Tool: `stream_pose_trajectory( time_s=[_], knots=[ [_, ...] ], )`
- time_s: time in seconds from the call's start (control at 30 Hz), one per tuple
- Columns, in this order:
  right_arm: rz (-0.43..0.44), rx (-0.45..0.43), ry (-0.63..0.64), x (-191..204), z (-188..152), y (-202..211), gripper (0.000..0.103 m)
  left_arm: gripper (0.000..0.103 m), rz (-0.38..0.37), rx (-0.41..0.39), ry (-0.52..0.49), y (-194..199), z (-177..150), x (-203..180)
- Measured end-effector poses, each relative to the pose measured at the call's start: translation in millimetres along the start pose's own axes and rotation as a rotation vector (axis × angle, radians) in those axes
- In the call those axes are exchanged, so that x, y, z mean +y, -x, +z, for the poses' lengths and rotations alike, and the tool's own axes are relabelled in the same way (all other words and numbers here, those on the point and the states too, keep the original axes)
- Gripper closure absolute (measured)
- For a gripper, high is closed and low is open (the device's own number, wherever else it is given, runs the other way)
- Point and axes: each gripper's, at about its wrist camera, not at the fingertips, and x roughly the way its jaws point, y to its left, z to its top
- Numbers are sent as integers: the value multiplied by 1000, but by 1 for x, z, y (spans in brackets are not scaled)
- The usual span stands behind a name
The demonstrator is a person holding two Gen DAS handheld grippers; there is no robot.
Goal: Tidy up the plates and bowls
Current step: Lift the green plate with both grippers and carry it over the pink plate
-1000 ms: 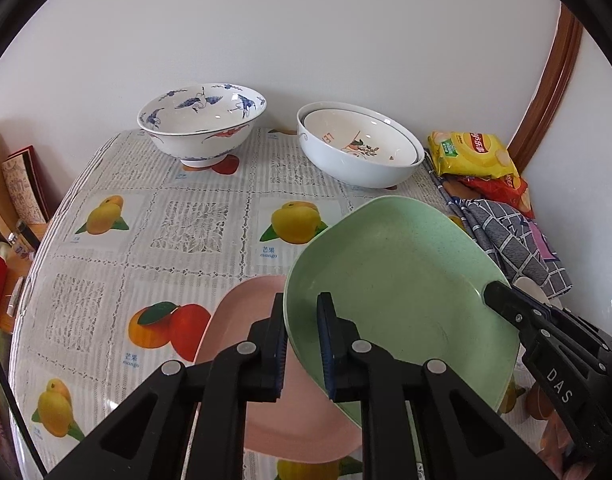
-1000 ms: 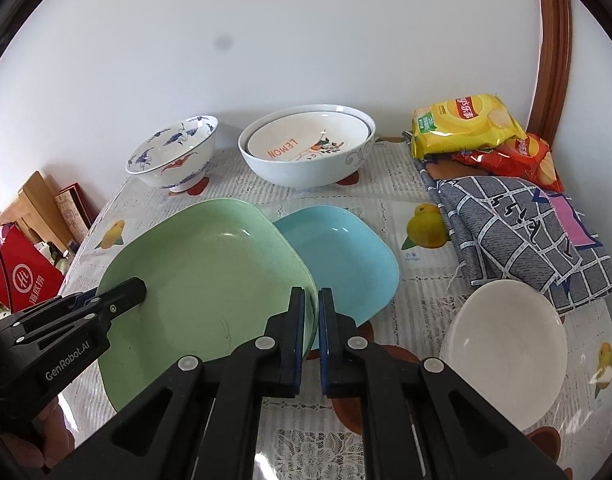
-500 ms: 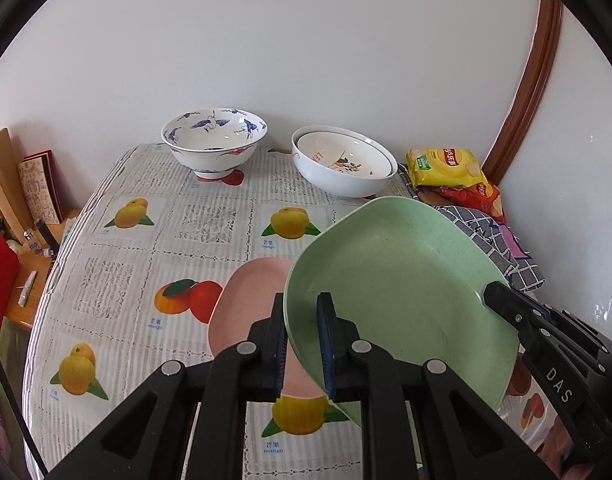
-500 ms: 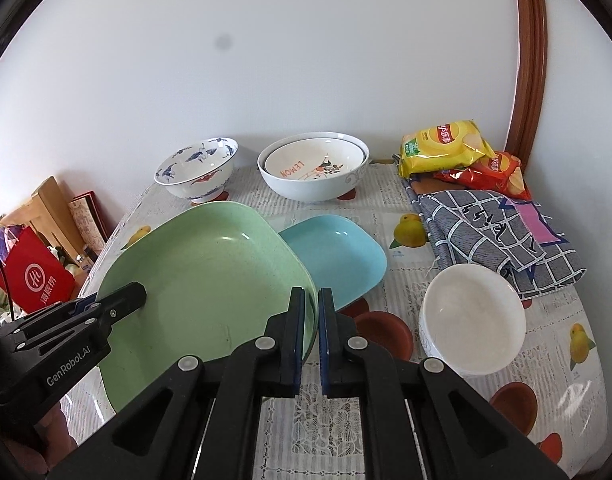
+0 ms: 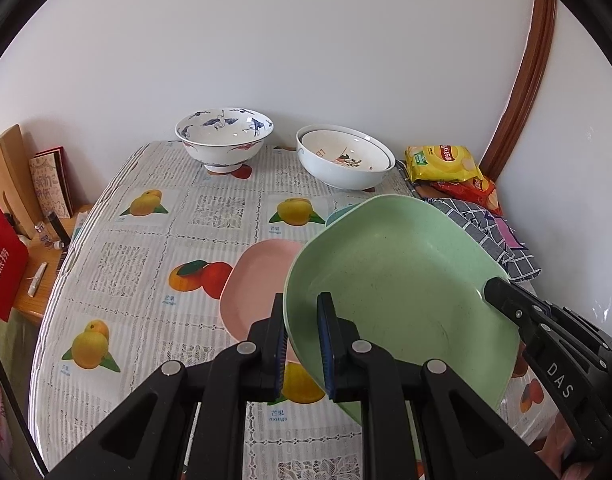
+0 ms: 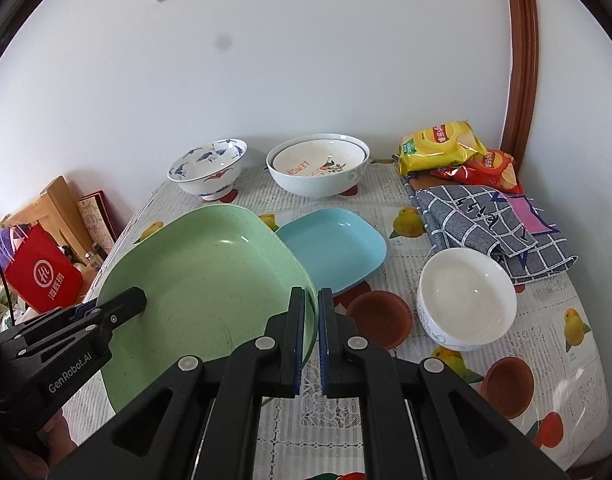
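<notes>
Table (image 5: 210, 216): its cloth fills mid-frame, printed with fruit captioned "mango". Green plate (image 6: 210, 280): lower left of the right wrist view, lifted and tilted above the cloth, with my two claws on opposite rims. My right claw (image 6: 310, 320), bottom centre, is clamped on the plate's right rim; in the other view it reads "DAS". My left claw (image 5: 302, 332) is clamped on the opposite rim, and reads "GenRobot.AI" in the right wrist view. Blue plate (image 6: 337, 248): centre, flat on the cloth. Nested bowls (image 6: 317, 164): upper centre, inner one lettered "LEMON". Red bag (image 6: 42, 280): left edge, with Chinese characters.
</notes>
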Motion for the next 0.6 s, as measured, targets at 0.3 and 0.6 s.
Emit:
stream_pose_trajectory(
  time_s=[0.3, 0.6],
  knots=[
    [10, 28, 23, 14, -6, -15, 97, 88, 18, 25, 34, -10, -9, 16],
    [7, 92, 46, 27, -16, -45, 97, 88, 35, 87, 61, -36, -22, 35]
  ],
)
